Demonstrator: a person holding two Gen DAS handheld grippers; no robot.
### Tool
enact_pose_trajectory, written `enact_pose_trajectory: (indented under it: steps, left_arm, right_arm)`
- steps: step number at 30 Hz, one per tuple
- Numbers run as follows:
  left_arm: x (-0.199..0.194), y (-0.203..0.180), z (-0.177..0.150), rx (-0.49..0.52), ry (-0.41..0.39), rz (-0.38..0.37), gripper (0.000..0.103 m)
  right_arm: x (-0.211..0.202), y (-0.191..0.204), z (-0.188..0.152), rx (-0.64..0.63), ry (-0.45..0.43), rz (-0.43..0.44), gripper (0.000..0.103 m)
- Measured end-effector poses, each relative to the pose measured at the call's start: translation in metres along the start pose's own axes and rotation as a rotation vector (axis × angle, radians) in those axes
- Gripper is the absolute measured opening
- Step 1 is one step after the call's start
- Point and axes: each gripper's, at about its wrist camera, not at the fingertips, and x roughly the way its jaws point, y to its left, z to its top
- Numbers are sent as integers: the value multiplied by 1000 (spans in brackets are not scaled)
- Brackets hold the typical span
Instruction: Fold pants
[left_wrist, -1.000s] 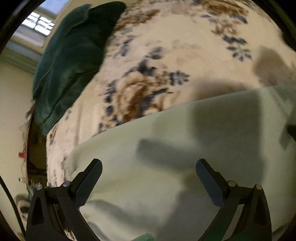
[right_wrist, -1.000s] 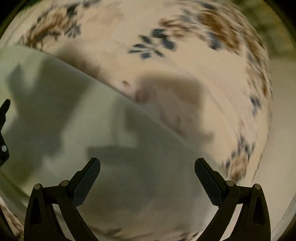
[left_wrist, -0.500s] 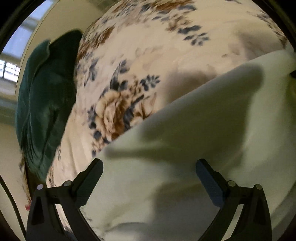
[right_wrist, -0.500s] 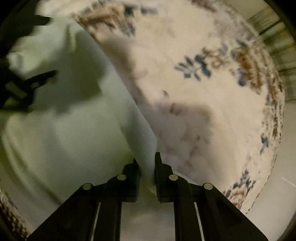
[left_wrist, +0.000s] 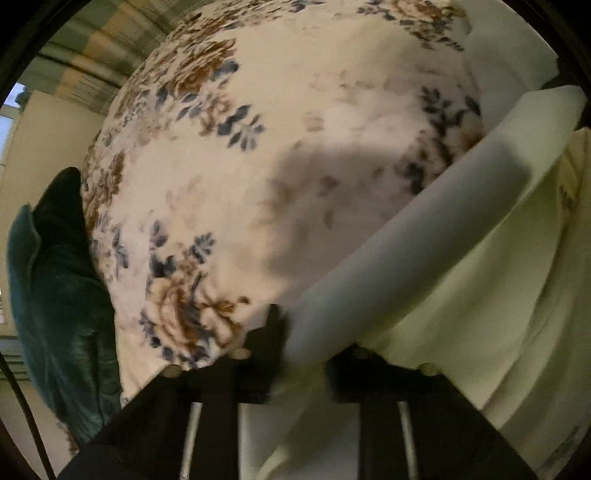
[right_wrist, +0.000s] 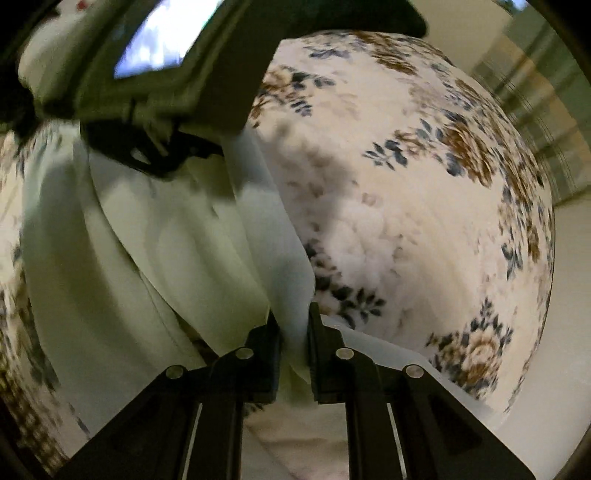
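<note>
Pale green pants (right_wrist: 155, 258) hang pinched in both the left gripper (left_wrist: 306, 343) and right gripper (right_wrist: 293, 332) above a floral blanket (right_wrist: 424, 206); no readable writing.

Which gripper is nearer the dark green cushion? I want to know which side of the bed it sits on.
Left. The dark green cushion lies just beside the left gripper, which grips the pants. The right gripper's view shows no cushion.

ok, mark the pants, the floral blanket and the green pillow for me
pants (right_wrist: 155, 251), right wrist view, lifted fabric panel.
floral blanket (left_wrist: 295, 129), left wrist view, bare middle.
green pillow (left_wrist: 62, 317), left wrist view, its front face.
</note>
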Motion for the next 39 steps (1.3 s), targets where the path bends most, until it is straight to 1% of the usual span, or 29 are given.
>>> enact_pose_trajectory:
  steps: [1,2,5,8,9,13,16,17,18,19,20,22,24,27,30,32,33,34,35,36,37,38,39]
  left_arm:
    - [-3,-1,-1,-12,-6,5,12]
    - [-8,-2,-4,-38,-12,-8,10]
    - [-31,-2,-17,-138,-36,-29,9]
    - [-64,-5,-37,-254,-62,-57,8]
    - [-71,-6,-42,-281,-68,-57,8]
    - [-109,-29,-74,-395,-68,-84,8]
    - [-129,-59,-104,-486,-58,-131,8]
    - [-130,-73,-116,-526,-41,-165,8]
    - [-130,-83,-125,-554,-27,-188,8]
    - [-127,-97,-134,-575,-5,-206,8]
    - [-120,-114,-144,-597,26,-230,8]
    - [-108,-132,-153,-628,61,-254,8]
    - [-90,-150,-161,-663,99,-283,8]
    - [-67,-173,-169,-667,132,-277,9]
    - [-60,-177,-170,-677,123,-267,14]
    - [-66,-172,-167,-696,123,-258,23]
    - [-70,-170,-167,-713,117,-260,27]
    - [-78,-167,-167,-730,115,-252,36]
    - [-83,-166,-168,-738,112,-251,49]
    - [-88,-165,-170,-747,108,-248,58]
    - [-93,-165,-174,-767,118,-228,80]
    - [-93,-166,-179,-777,125,-219,93]
    - [-97,-166,-184,-801,135,-199,93]
  right_arm:
    - [-2,0,-1,18,-1,0,10]
    - [-4,-1,-4,42,-2,6,10]
    - [-11,1,-12,106,-10,17,10]
    - [-22,8,-23,169,-13,35,10]
    - [-27,12,-29,187,-17,44,10]
    - [-52,29,-55,254,-52,87,10]
    - [-66,48,-79,289,-64,123,9]
    - [-70,58,-89,294,-63,135,9]
    - [-73,72,-105,296,-56,153,9]
    - [-73,79,-114,302,-44,167,9]
    - [-68,93,-130,312,-17,192,9]
    - [-57,112,-150,316,22,206,9]
    - [-37,134,-170,330,71,216,9]
    - [-13,149,-188,339,107,210,10]
    - [6,149,-197,376,131,214,11]
    - [13,143,-198,433,142,232,12]
    - [14,137,-199,492,157,263,17]
    - [14,134,-200,522,162,273,18]
    - [11,129,-201,573,167,289,25]
    - [8,125,-204,615,171,308,47]
    - [6,123,-207,644,173,323,67]
    - [0,120,-212,697,166,340,103]
    - [-5,118,-216,730,163,343,103]
